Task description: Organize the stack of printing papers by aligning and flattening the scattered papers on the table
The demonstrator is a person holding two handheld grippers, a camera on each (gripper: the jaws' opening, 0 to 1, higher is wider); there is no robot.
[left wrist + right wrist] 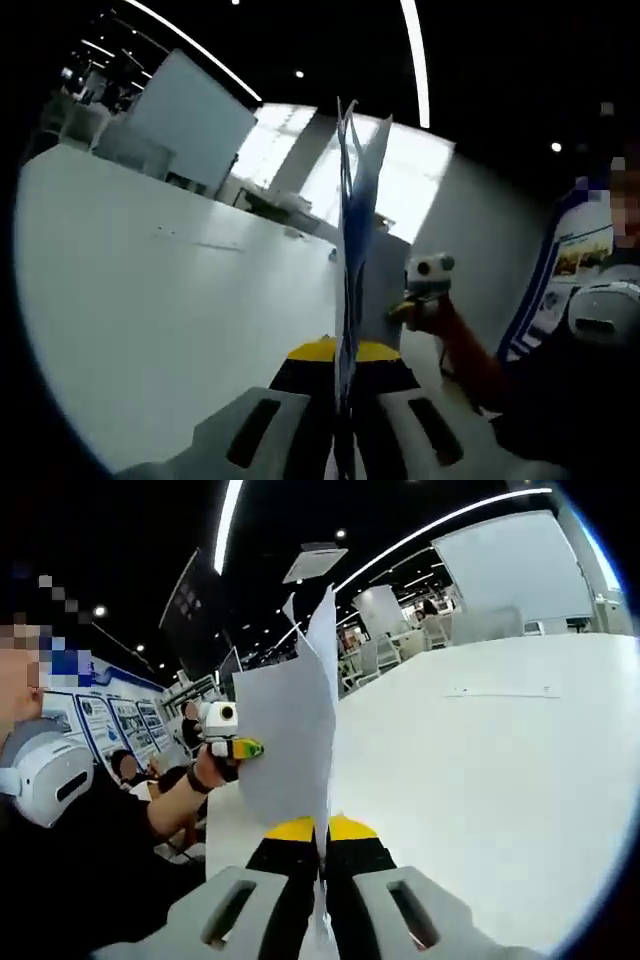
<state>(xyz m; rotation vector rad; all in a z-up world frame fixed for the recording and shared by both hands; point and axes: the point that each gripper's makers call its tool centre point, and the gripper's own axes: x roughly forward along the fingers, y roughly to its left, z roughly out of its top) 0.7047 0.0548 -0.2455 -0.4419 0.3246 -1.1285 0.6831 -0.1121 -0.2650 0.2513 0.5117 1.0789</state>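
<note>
A stack of white printing papers [350,230] stands on edge above the white table [150,290], its sheets fanned apart at the top. My left gripper [343,352] is shut on the stack's lower edge, yellow pads on either side. In the right gripper view the same papers [295,735] rise broadside from my right gripper [322,832], which is shut on them too. Each gripper shows in the other's view, held by a hand at the paper's far edge: the right gripper [426,287] and the left gripper [224,734].
The white table [500,750] stretches wide and flat around the papers. A person in dark sleeves stands close behind the stack. A large white board [190,110] and desks stand beyond the table's far edge. Blue poster banners [110,720] line the wall.
</note>
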